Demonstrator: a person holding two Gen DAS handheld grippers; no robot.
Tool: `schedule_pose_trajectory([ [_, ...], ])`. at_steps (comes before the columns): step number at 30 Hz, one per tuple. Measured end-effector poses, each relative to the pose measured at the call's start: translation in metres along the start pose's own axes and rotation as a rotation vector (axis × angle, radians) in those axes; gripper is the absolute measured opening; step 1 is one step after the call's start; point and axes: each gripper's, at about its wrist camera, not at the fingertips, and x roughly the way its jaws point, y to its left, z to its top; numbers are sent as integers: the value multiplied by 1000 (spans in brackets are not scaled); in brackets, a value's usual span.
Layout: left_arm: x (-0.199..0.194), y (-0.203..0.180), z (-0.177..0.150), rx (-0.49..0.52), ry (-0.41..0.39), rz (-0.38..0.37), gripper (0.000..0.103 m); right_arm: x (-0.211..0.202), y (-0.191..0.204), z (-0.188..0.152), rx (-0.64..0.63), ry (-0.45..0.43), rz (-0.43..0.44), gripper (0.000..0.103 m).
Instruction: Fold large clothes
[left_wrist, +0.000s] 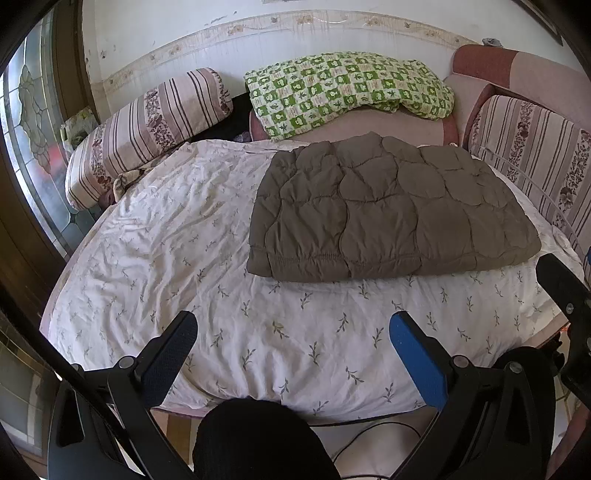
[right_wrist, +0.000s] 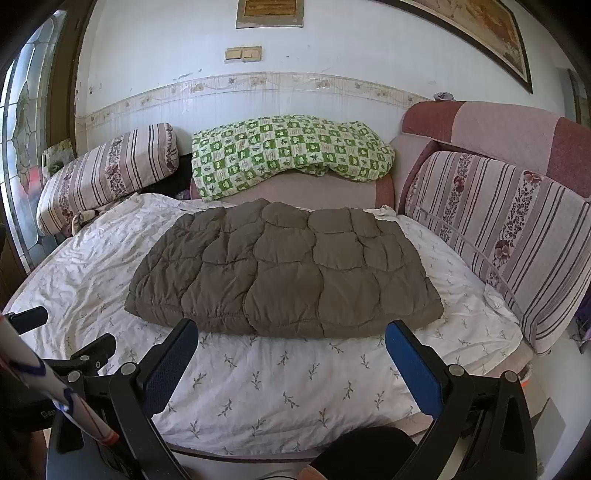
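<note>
OBJ: brown quilted padded garment (right_wrist: 284, 269), folded flat into a rectangle, lying on white leaf-print bed sheet (right_wrist: 280, 384) (toward far side, below green checked blanket (right_wrist: 291, 151)) | L gripper (left_wrist: 293, 332): jaws wide, holding nothing, above sheet, clear of garment | R gripper (right_wrist: 291, 341): jaws wide, holding nothing, just short of garment's near edge

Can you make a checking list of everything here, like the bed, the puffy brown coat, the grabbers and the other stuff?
Surface: bed sheet, white with leaf print, wrinkled.
Job's things: brown quilted jacket, folded into a flat rectangle, lying on the sheet.
Clutter: green checkered blanket, bunched behind the jacket; striped bolster at far left.
Grippers: left hand-held gripper open, holding nothing; right hand-held gripper open, short of the jacket's near edge.
Cables: thin black cable below the bed edge.
Surroundings: striped cushion, framed picture.
</note>
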Motion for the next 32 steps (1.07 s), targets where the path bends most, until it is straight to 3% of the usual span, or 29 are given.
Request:
schedule_pose_trajectory([
  [26,7,1,0,10,21,-3,103,7,-6,-1,7,11,2,103],
  [32,9,8,3,-9,21,-68,103,8,-6,0,5,8,13,103],
])
